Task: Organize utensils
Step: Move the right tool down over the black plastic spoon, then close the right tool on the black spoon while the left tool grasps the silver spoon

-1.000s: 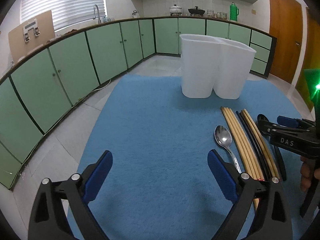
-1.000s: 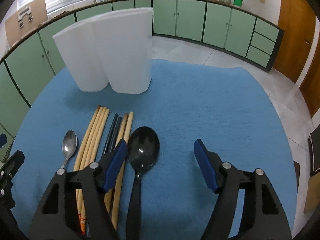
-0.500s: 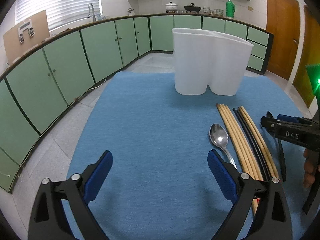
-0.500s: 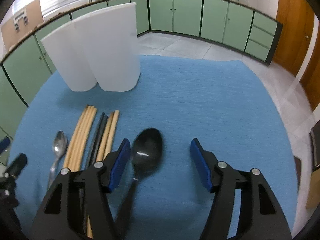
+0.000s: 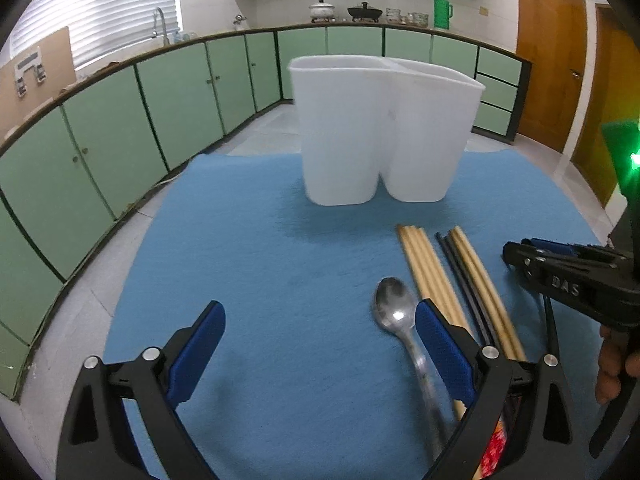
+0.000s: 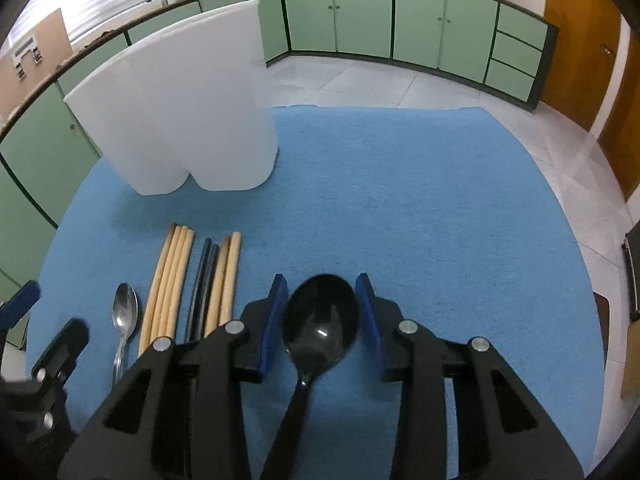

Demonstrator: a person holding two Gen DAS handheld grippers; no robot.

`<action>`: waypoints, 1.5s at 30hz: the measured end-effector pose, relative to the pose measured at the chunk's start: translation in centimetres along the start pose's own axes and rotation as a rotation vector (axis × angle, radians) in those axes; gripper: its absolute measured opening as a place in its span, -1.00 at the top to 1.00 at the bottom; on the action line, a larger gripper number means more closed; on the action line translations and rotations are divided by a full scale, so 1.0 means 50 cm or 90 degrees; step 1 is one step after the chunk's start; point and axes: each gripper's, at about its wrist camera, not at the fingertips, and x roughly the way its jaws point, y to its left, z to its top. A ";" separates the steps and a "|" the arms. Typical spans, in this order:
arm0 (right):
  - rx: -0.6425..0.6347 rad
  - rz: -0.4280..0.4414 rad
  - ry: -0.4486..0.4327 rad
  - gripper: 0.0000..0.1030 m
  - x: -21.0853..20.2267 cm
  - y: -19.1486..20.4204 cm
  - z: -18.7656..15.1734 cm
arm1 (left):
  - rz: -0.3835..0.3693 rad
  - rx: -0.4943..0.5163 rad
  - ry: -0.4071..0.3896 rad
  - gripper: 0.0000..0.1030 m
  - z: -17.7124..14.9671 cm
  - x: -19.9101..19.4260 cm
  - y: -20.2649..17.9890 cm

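Your right gripper (image 6: 322, 312) is closing around the black spoon (image 6: 320, 320), whose bowl sits right between the blue pads so you can lift it; whether they touch it yet, you can't tell. Your left gripper (image 5: 320, 348) is wide apart, holding nothing, with the silver spoon (image 5: 394, 310) just inside its right pad. The black spoon is shiny, round and dark. The white holder (image 6: 180, 120) waits beyond, up and to the left.
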 end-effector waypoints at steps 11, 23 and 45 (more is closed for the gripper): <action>-0.009 0.012 -0.018 0.33 -0.009 -0.009 -0.027 | 0.022 -0.002 0.061 -0.82 0.016 0.068 -0.031; -0.025 0.018 -0.005 0.29 -0.007 -0.009 -0.023 | 0.019 -0.031 0.088 -0.81 0.035 0.089 -0.008; -0.073 0.105 -0.176 0.39 -0.102 -0.027 -0.002 | -0.124 -0.013 -0.105 0.45 0.003 -0.041 0.016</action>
